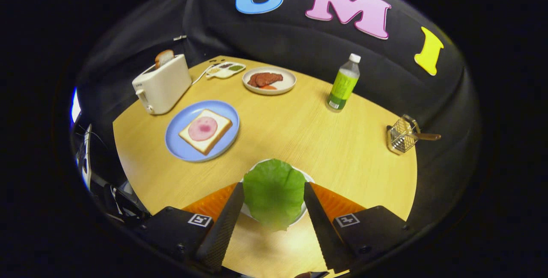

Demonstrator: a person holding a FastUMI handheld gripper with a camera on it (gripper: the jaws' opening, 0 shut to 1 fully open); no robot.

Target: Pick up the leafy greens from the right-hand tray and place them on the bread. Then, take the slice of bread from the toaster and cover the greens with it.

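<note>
A green lettuce leaf [274, 192] spans the gap between my gripper's [272, 183] two fingers, and both fingers press on its side edges. It hangs over a small white tray [309, 178], hiding most of it. Beyond the fingers to the left, a blue plate [182, 149] holds a bread slice [216, 134] topped with a round pink slice of ham [202, 128]. Further back on the left stands a white toaster [165, 85] with a slice of bread [164, 58] sticking out of its slot.
A white plate of reddish meat slices [269, 80] and a small divided condiment dish [225, 69] sit at the table's far side. A green bottle [343, 83] stands at the back right. A small wire basket [402, 134] rests near the right edge.
</note>
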